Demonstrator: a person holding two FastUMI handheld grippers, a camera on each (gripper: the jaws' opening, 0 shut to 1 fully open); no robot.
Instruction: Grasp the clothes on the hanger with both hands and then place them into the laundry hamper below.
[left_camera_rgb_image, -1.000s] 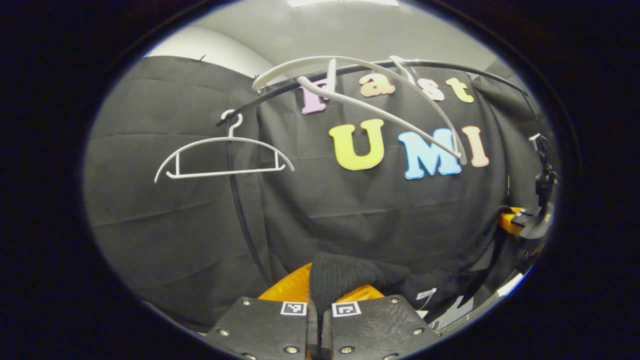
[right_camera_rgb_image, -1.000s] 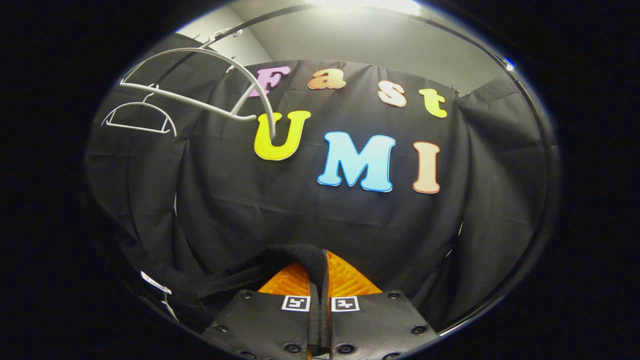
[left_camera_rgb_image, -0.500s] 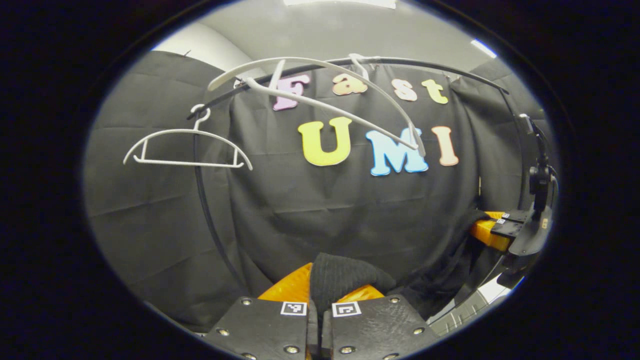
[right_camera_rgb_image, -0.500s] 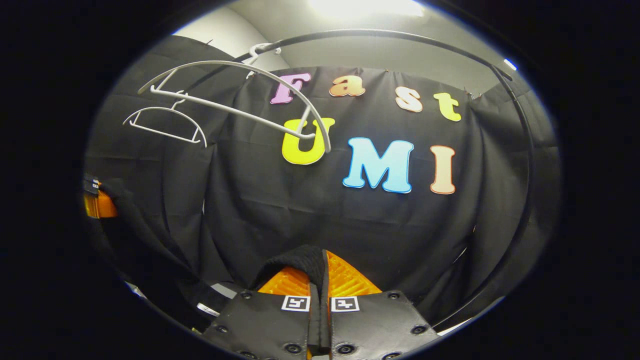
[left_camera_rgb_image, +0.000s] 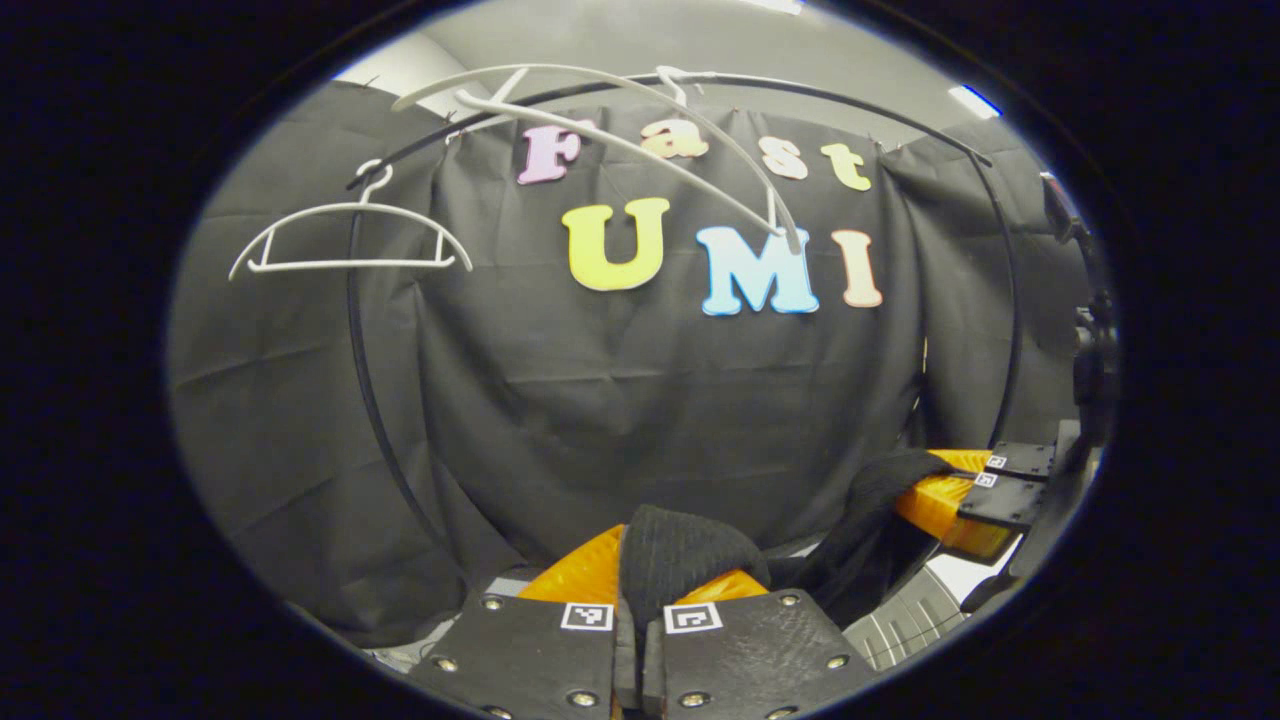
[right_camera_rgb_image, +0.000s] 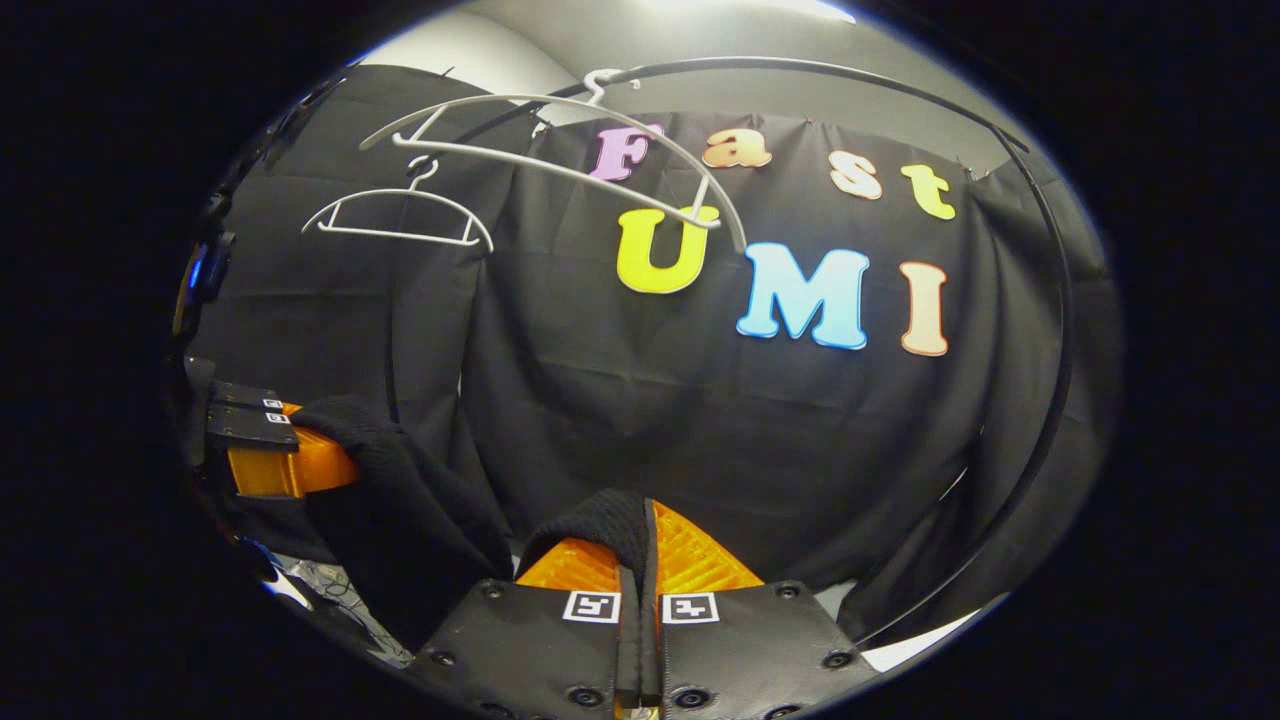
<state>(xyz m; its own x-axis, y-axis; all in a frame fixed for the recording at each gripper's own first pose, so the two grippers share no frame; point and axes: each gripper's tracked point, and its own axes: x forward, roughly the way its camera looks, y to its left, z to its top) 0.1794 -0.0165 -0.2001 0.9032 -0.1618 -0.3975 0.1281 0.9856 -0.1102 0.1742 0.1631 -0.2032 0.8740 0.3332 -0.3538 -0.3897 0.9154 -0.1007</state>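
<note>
Between both jaws | black garment (left_camera_rgb_image: 680, 555) pinched | hangers (left_camera_rgb_image: 350, 235) bare

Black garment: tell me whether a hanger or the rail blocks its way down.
Nothing visible does. The black garment is pinched by the left gripper and the right gripper, well below both white hangers and the rail. The hamper's position cannot be told.
</note>
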